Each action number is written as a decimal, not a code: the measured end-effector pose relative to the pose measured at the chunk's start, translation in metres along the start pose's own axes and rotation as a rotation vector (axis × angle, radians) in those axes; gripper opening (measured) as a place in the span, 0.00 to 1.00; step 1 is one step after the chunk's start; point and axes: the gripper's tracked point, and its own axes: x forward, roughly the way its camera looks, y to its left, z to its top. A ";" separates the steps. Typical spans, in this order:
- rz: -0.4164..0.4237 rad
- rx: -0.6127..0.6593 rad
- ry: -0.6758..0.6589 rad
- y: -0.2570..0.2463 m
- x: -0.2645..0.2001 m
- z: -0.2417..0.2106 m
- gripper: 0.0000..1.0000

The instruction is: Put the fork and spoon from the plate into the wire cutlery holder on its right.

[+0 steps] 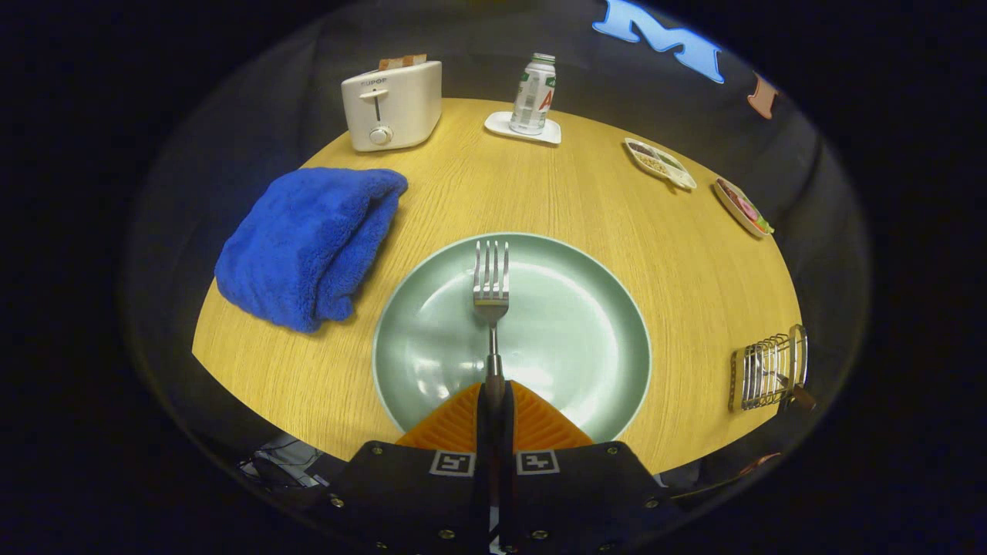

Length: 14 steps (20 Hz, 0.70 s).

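My gripper (493, 397) is shut on the handle of a metal fork (491, 289), both fingers pressing on it. The fork points straight ahead, its tines over the middle of a pale green plate (609, 339) that lies just ahead of the fingers on a wooden table. The wire cutlery holder (769, 368) stands to the right of the plate near the table's edge, with a dark-handled utensil (798, 395) sticking out of its near side. Whether the fork touches the plate or is held above it, I cannot tell.
A folded blue towel (308, 247) lies left of the plate. Beyond it stand a white toaster (392, 104) with toast, and a bottle (533, 94) on a white coaster. Two small dishes (659, 163) (742, 206) sit at the far right edge.
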 end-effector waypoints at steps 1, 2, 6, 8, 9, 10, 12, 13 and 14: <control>-0.003 0.003 -0.008 -0.002 -0.003 0.004 0.05; -0.006 0.004 -0.015 -0.006 -0.007 0.006 0.05; -0.029 0.026 -0.060 -0.022 -0.025 0.026 0.05; -0.043 0.055 -0.085 -0.034 -0.036 0.037 0.05; -0.053 0.069 -0.097 -0.041 -0.042 0.041 0.06; -0.068 0.084 -0.107 -0.051 -0.048 0.045 0.05; -0.101 0.124 -0.121 -0.073 -0.058 0.051 0.05; -0.119 0.146 -0.125 -0.084 -0.062 0.052 0.05; -0.140 0.167 -0.125 -0.097 -0.067 0.052 0.05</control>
